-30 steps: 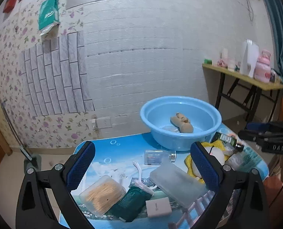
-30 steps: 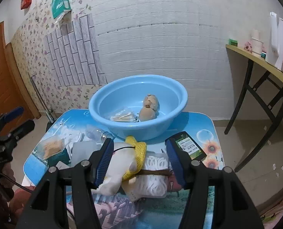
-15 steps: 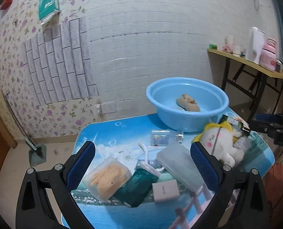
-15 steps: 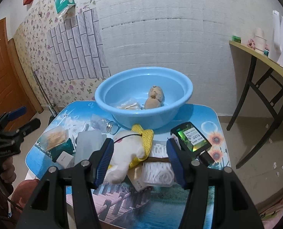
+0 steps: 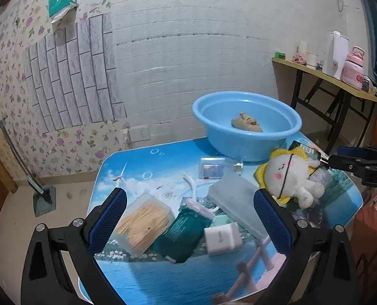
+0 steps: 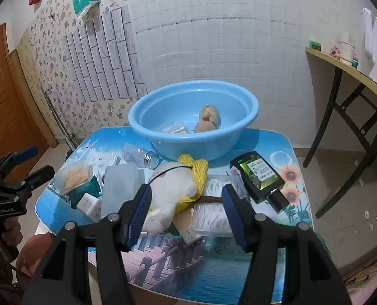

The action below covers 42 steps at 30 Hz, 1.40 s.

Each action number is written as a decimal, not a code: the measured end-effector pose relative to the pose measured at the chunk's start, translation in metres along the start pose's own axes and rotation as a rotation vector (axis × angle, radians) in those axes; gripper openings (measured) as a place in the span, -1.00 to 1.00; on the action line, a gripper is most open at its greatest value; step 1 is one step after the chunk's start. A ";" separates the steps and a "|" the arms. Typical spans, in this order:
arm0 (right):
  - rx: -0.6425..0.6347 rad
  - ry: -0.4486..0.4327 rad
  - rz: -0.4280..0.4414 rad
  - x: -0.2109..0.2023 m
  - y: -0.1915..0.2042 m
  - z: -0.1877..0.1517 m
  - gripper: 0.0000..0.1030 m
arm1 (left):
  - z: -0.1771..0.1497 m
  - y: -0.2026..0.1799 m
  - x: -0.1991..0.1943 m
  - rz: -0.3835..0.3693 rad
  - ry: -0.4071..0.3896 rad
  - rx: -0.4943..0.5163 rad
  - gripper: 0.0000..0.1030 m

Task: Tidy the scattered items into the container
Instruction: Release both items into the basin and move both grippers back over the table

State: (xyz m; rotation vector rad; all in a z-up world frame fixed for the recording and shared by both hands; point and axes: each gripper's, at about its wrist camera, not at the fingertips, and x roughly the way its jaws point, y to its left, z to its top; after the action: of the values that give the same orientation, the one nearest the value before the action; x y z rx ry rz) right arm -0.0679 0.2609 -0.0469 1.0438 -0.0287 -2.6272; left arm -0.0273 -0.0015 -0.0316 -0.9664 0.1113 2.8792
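Observation:
The blue basin (image 5: 247, 127) (image 6: 193, 137) stands at the table's far side and holds a brown soft toy (image 6: 208, 119) and a small bag of sticks (image 6: 174, 128). My left gripper (image 5: 189, 218) hangs open above a toothpick box (image 5: 142, 225), a green packet (image 5: 180, 233), a white charger (image 5: 222, 236) and a frosted plastic box (image 5: 236, 200). My right gripper (image 6: 187, 213) is open over a white plush toy with a yellow knitted collar (image 6: 173, 190) (image 5: 287, 175); the toy lies on the table between the fingers, and the pads do not press it.
A dark green bottle (image 6: 261, 180) and a white pack (image 6: 211, 211) lie to the right of the plush toy. A small clear bottle (image 6: 140, 156) rests against the basin. A side table (image 5: 325, 76) with cups stands at the right. A wooden door (image 6: 5, 101) is at the left.
The left gripper has sunk and tipped down, so the scattered items and the plush toy now fill more of its view. The right gripper has barely moved and its jaws keep the same width.

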 end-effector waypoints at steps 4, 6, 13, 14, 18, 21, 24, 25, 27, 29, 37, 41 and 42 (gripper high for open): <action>0.004 0.020 0.003 0.007 0.003 -0.003 0.11 | -0.007 0.007 0.004 0.006 0.018 -0.014 0.95; 0.001 0.036 0.004 0.010 0.004 -0.007 0.10 | -0.010 0.009 0.006 0.005 0.026 -0.016 0.95; 0.005 0.065 -0.011 0.015 0.005 -0.013 0.11 | -0.017 0.013 0.015 -0.006 0.058 -0.035 0.95; 0.007 0.068 -0.014 0.016 0.005 -0.013 0.11 | -0.017 0.014 0.015 -0.006 0.057 -0.035 0.95; 0.006 0.078 -0.017 0.021 0.006 -0.012 0.11 | -0.017 0.015 0.014 0.002 0.054 -0.035 0.95; -0.001 0.086 -0.022 0.025 0.007 -0.013 0.11 | -0.018 0.016 0.017 0.004 0.060 -0.038 0.95; 0.002 0.092 -0.025 0.028 0.006 -0.015 0.11 | -0.020 0.018 0.020 0.004 0.070 -0.044 0.95; 0.006 0.093 -0.028 0.029 0.005 -0.016 0.11 | -0.020 0.020 0.021 0.002 0.073 -0.048 0.95; 0.014 0.091 -0.037 0.030 0.003 -0.017 0.11 | -0.022 0.022 0.022 0.002 0.080 -0.057 0.95; 0.020 0.093 -0.040 0.031 0.000 -0.018 0.11 | -0.023 0.024 0.024 0.013 0.087 -0.059 0.95; 0.027 0.092 -0.035 0.035 0.000 -0.018 0.11 | -0.028 0.038 0.031 0.042 0.101 -0.089 0.95; 0.029 0.078 -0.036 0.033 0.001 -0.019 0.11 | -0.031 0.046 0.035 0.068 0.108 -0.094 0.95; 0.030 0.076 -0.037 0.033 0.000 -0.019 0.11 | -0.032 0.048 0.035 0.071 0.108 -0.096 0.95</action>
State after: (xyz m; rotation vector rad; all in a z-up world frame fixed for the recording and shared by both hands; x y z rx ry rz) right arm -0.0777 0.2534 -0.0823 1.1640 -0.0324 -2.6250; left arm -0.0422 -0.0500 -0.0763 -1.1587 0.0153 2.9190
